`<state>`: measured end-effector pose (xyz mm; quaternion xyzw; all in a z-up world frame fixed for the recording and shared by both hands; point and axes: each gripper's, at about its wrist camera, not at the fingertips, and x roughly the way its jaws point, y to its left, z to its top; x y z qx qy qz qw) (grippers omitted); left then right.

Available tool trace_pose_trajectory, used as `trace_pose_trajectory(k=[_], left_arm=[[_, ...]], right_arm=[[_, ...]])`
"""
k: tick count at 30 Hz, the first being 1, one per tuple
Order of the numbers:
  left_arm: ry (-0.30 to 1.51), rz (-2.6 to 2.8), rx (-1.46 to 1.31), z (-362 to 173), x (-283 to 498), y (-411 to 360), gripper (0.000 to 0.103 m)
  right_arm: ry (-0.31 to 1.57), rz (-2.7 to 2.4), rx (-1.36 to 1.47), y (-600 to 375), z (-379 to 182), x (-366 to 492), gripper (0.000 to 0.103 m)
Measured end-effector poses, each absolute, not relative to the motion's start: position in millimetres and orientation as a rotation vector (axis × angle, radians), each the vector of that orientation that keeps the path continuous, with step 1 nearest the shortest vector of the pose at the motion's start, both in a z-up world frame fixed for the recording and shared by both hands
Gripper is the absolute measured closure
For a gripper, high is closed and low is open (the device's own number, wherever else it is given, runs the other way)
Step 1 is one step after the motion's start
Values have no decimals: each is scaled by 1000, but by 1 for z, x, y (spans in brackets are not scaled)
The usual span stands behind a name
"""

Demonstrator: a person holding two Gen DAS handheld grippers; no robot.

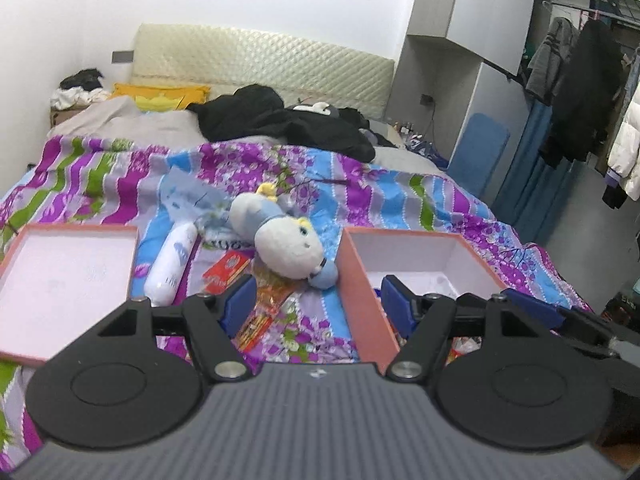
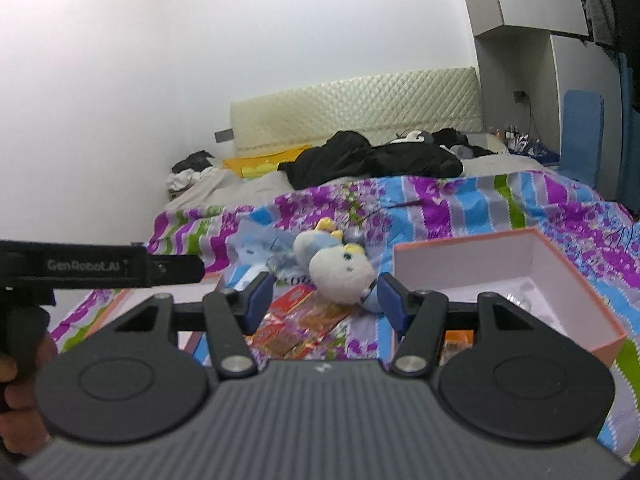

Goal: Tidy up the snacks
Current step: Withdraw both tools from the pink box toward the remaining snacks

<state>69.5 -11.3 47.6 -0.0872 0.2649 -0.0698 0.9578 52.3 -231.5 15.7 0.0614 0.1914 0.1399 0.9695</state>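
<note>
Hovering over the bed, your left gripper [image 1: 316,304] and right gripper [image 2: 320,300] both stand spread, pinching nothing. Snack packets [image 1: 256,312] lie loose on the quilt [image 1: 400,196] just ahead of both tips. The box [image 1: 360,280] to their right holds a few items, so most sorting remains.

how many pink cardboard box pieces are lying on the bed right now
2. A shallow pink cardboard tray, probably the lid, lies at the left of the floral bedspread; the deeper pink cardboard box sits right of the white plush toy. Others may be hidden.
</note>
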Motion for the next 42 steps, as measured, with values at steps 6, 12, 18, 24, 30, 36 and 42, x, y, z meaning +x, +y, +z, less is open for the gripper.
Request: trace_pose_trajectory(k=[6, 12, 18, 24, 30, 36, 42], left_arm=[[579, -144, -191, 14, 60, -2, 30], [624, -119, -189, -20, 59, 11, 30], [694, -100, -180, -59, 52, 21, 30], [746, -43, -207, -90, 51, 37, 30], [755, -24, -210, -104, 70, 47, 30], [779, -39, -207, -125, 99, 50, 29], [794, -45, -202, -150, 131, 53, 29]], right_arm=[[430, 309, 97, -213, -7, 46, 43], [492, 341, 75, -199, -34, 43, 43], [551, 360, 48, -198, -63, 30, 43], [560, 374, 6, -189, -84, 25, 43], [538, 385, -22, -175, -89, 34, 43], [528, 367, -28, -166, -95, 64, 43], [543, 381, -11, -154, -102, 106, 43]])
